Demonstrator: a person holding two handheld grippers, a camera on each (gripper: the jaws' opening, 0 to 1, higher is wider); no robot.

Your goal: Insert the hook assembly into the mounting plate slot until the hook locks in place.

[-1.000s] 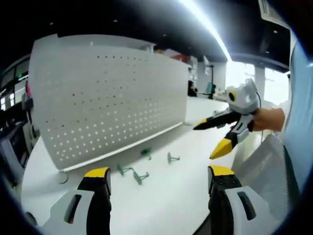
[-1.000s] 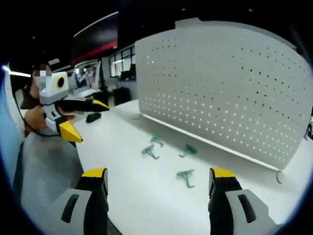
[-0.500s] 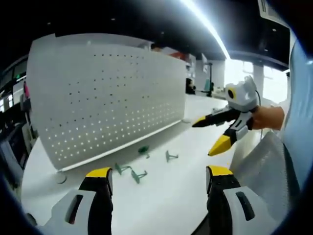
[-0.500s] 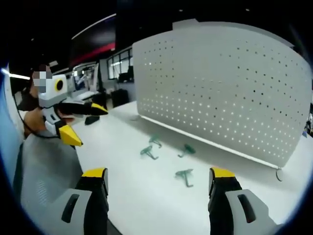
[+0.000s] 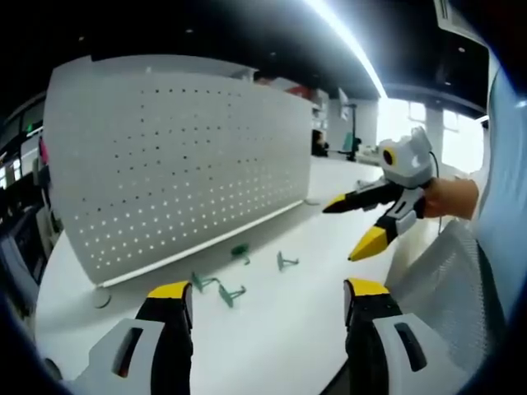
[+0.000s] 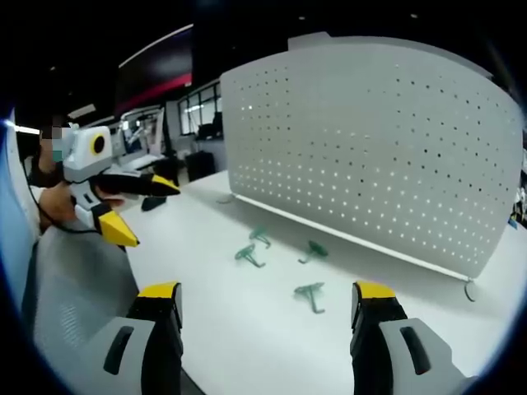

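Note:
A white perforated mounting plate [image 5: 181, 164] stands upright on the white table [image 5: 280, 337]; in the right gripper view the plate [image 6: 370, 148] rises at the right. Several small green hooks lie loose in front of it, among them one [image 5: 232, 292] nearest my left gripper and one [image 6: 311, 293] nearest my right. My left gripper [image 5: 268, 290] is open and empty, well short of the hooks. My right gripper [image 6: 267, 290] is also open and empty. Each gripper shows in the other's view, held in the air with jaws apart: the right gripper [image 5: 350, 226], the left gripper [image 6: 146, 212].
A small round disc [image 6: 469, 290] lies by the plate's foot. A person's grey sleeve [image 5: 445, 280] fills the table's near side, and a hand [image 6: 58, 202] holds the left gripper. A dark object [image 6: 154, 200] sits further along the table. Office desks lie beyond.
Both views have drifted very slightly with the hands. The hooks and the plate lie where they were, and both grippers stay open.

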